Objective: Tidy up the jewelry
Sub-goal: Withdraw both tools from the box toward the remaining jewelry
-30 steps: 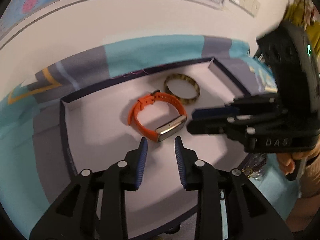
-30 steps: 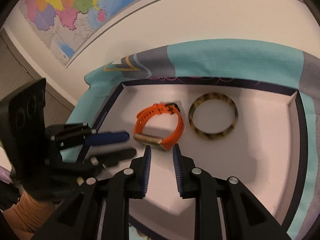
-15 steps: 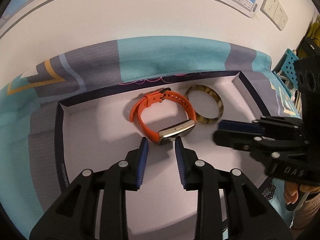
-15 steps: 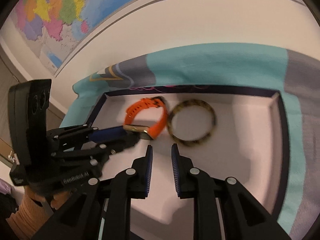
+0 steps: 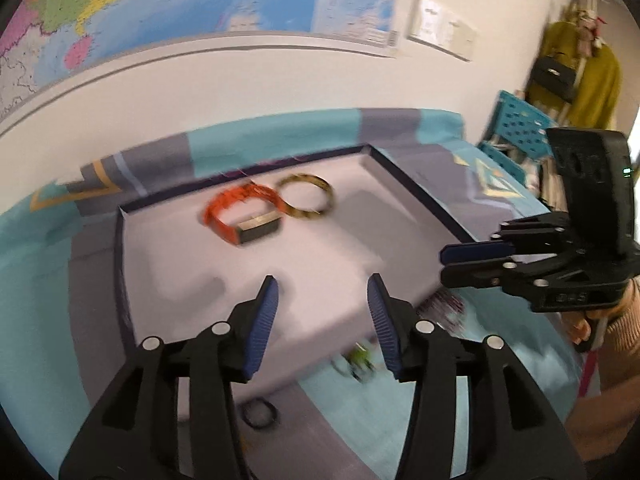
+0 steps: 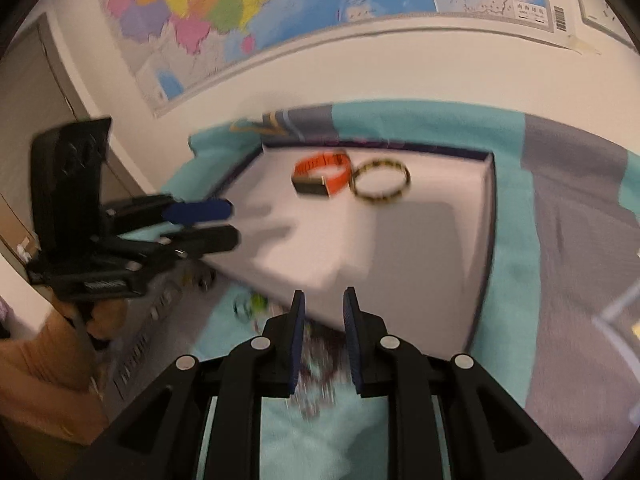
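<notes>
Two grippers in frame, one per hand. Left gripper (image 5: 322,312): jaws have just been opening and stand well apart, nothing between them. Right gripper (image 6: 323,334): jaws a narrow gap apart, empty, pads on nothing. Tray (image 5: 420,196): one, shallow, white floor, dark navy rim, lying on the cloth. In the tray, two pieces, both toward its far side: one orange watch band (image 5: 236,210) with a metal-cased face, and one mottled yellow-brown bangle (image 5: 306,196) just beside it, the two touching or nearly so; motion blur keeps me from telling which. Outside the tray, on the cloth near its front edge, three more items, all blurred: one dark ring-shaped band (image 5: 260,414), one small green piece (image 5: 360,358), one tangle of dark purplish beads (image 6: 316,372) below the right gripper's jaws. Both grippers hover over this near side, well apart from the two pieces in the tray. Worktop covered by a teal and grey cloth (image 5: 272,132) with gold and white line patterns. Behind it a white wall with one large coloured map (image 6: 240,8) and a wall plate (image 5: 440,26). To the right, a teal perforated crate (image 5: 520,128) and a mustard garment (image 5: 592,80) hanging with a black bag. An orange-brown sleeve (image 6: 44,368) shows at the hand holding the left gripper.
</notes>
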The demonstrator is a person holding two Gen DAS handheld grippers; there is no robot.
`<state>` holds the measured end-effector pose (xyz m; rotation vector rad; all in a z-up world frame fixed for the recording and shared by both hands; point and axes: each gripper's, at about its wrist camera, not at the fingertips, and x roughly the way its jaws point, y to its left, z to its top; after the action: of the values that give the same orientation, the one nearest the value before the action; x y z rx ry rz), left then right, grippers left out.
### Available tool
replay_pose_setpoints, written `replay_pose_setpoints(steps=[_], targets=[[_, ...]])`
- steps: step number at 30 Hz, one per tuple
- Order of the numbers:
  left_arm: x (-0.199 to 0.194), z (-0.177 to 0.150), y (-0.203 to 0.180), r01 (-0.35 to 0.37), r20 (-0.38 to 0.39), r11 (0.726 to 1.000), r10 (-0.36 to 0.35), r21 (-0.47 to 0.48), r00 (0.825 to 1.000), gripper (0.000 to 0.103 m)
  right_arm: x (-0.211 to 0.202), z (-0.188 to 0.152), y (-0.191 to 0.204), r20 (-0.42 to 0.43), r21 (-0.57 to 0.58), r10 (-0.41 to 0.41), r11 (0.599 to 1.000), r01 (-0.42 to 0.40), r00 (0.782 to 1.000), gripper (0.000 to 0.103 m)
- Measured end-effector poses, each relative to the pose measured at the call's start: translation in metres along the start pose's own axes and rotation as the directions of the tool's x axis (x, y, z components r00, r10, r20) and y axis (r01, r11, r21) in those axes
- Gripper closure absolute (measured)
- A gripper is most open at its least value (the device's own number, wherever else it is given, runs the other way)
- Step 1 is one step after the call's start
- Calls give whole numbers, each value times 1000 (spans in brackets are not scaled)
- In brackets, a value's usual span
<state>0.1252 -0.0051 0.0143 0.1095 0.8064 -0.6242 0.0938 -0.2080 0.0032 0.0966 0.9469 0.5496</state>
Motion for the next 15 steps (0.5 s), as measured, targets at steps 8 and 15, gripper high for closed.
replay_pose_setpoints(steps=[8,15], targets=[[-11,-44,-15,18,-17,998,-19,-54,1000,50,9,-27,4,-40,16,-35,999,35,999,84],[0,-57,-12,22,-52,997,-26,-75,998,50,8,-33,11,-28,0,-39,999,39,999,100]])
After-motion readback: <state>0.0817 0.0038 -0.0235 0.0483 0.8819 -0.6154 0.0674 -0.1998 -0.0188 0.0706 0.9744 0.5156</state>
